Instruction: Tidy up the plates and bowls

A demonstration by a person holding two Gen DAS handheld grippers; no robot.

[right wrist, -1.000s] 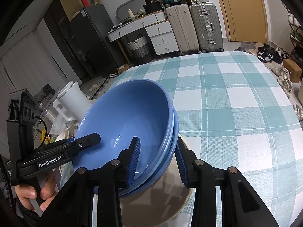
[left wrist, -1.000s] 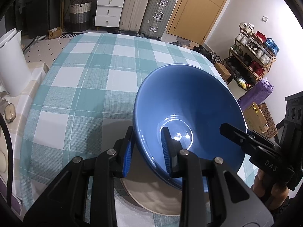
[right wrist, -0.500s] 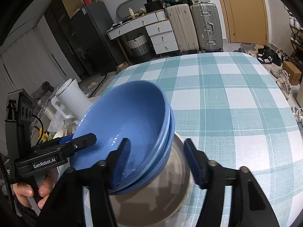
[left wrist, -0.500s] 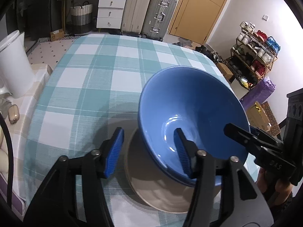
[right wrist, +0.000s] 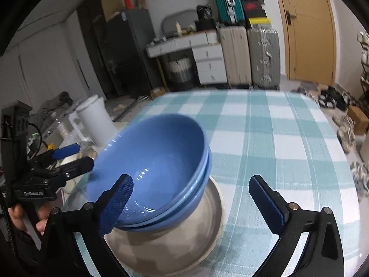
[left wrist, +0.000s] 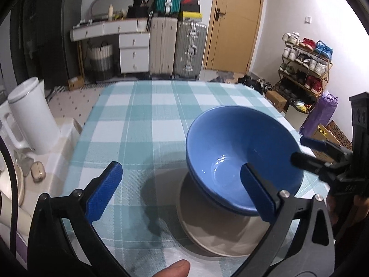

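Both jaws released, blue bowls stacked on plate

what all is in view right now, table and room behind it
blue bowls: two, blue, nested, sitting on the plate
plate: one, beige, near edge of the table
tablecloth: one, teal and white check, covering the table
kettle: one, white, on a counter left of the table
suitcases: three, beige, grey, and a teal one on top, against the back wall
drawer unit: one, white, beside the suitcases
basket: one, grey and white, under the desk
door: one, tan, shut
shoe rack: one, full of shoes, right wall
left gripper: black with blue pads, open
right gripper: black with blue pads, open
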